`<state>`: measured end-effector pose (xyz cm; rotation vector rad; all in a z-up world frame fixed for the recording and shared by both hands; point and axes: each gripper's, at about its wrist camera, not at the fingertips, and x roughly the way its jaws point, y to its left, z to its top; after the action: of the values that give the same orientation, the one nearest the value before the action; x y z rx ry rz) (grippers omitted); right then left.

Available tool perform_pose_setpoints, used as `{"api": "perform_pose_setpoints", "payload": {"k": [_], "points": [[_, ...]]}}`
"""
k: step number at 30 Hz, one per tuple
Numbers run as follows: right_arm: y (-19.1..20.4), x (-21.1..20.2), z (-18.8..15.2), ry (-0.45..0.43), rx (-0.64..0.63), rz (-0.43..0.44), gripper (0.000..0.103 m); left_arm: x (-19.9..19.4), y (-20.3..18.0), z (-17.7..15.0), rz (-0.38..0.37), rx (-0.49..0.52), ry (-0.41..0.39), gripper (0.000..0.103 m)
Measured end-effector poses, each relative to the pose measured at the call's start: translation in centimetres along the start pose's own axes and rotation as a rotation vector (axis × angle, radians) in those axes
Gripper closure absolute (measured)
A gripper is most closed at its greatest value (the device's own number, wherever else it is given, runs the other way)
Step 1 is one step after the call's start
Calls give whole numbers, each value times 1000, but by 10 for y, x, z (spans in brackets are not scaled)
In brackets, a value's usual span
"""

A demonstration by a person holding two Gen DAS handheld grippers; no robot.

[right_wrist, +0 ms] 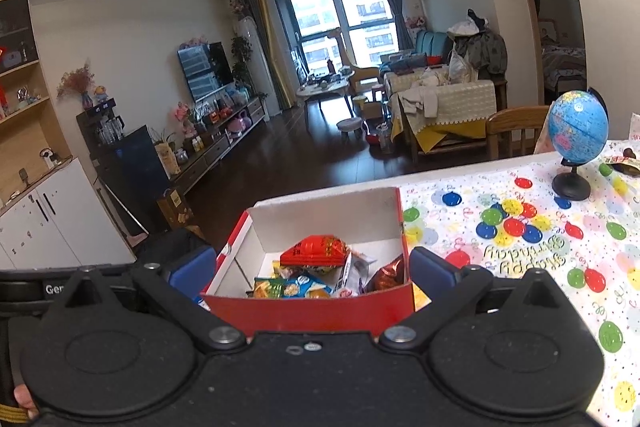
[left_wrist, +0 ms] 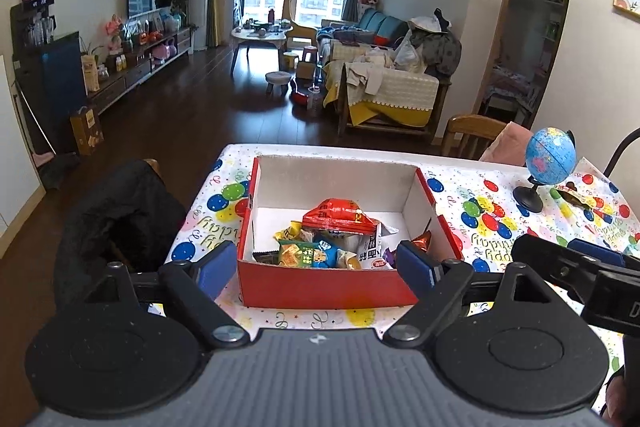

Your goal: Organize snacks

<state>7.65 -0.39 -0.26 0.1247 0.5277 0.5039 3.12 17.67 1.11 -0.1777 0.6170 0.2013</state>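
A red cardboard box [left_wrist: 328, 287] with a white inside stands on the table, holding several snack packets. A red packet [left_wrist: 340, 217] lies on top and a green-and-blue one [left_wrist: 308, 253] sits by the near wall. My left gripper [left_wrist: 316, 267] is open just short of the box, a blue pad beside each near corner and nothing held. My right gripper [right_wrist: 312, 269] is likewise open and empty before the box [right_wrist: 312, 311], with the red packet [right_wrist: 314, 251] ahead. In the left wrist view, one of its pads [left_wrist: 596, 251] shows to the right of the box. Another packet [left_wrist: 572, 197] lies by the globe.
A balloon-print cloth [left_wrist: 492, 227] covers the table. A small blue globe [left_wrist: 550, 155] [right_wrist: 578, 127] on a black stand is at the far right. A chair draped with a black jacket [left_wrist: 116, 211] is at the table's left, a wooden chair [right_wrist: 516, 131] at the far side.
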Motion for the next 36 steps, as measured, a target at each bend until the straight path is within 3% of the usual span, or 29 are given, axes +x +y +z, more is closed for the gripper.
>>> {"api": "perform_pose_setpoints", "payload": {"k": [36], "points": [[3, -1, 3, -15, -32, -44, 0, -14, -12, 2, -51, 40, -62, 16]]}}
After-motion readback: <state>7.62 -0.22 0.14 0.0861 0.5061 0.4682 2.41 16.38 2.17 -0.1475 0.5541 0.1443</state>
